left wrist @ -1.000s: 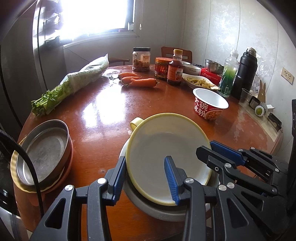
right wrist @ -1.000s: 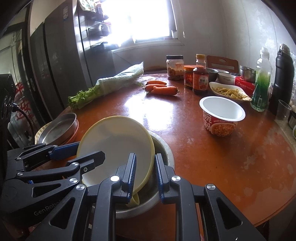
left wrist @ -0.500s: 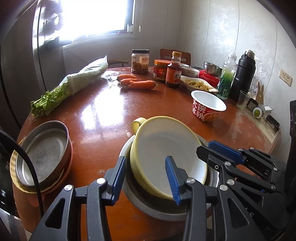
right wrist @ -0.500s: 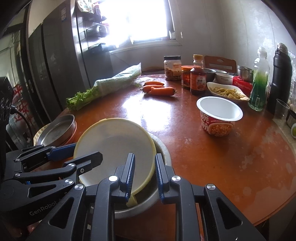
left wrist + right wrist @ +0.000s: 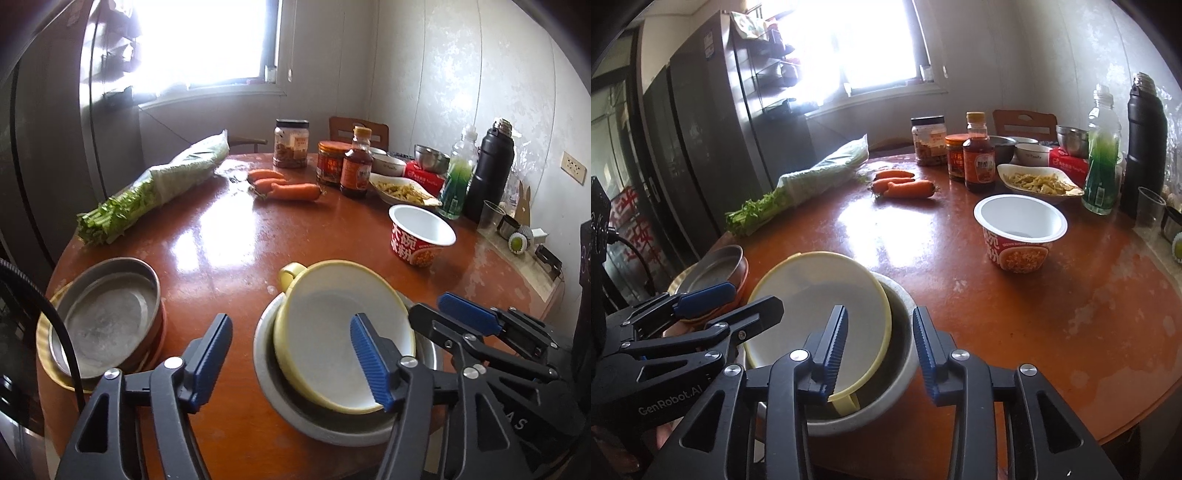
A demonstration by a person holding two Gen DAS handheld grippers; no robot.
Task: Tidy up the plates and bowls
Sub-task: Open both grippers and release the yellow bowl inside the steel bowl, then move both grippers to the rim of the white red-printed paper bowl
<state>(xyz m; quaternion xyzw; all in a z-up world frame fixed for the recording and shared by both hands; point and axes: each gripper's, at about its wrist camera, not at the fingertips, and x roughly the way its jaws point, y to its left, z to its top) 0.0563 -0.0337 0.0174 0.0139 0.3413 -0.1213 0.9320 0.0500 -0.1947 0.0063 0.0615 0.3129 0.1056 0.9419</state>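
Yellow plastic bowl (image 5: 332, 332) nested tilted in round steel basin (image 5: 295, 413), ribbed left gripper (image 5: 291, 360) and right gripper (image 5: 879, 354) both opening, unclamped.

Glossy yellow plastic bowl (image 5: 343, 332) in dull metal basin (image 5: 295, 413) on shiny, worn wooden table (image 5: 221, 236).

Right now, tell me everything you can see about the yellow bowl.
The yellow bowl looks plastic: pale yellow rim and outside, white empty inside, a loop handle on its far rim and another at the near rim. It sits tilted inside a larger metal bowl at the table's near edge. Both claws are opening around its near rim; neither presses on it.
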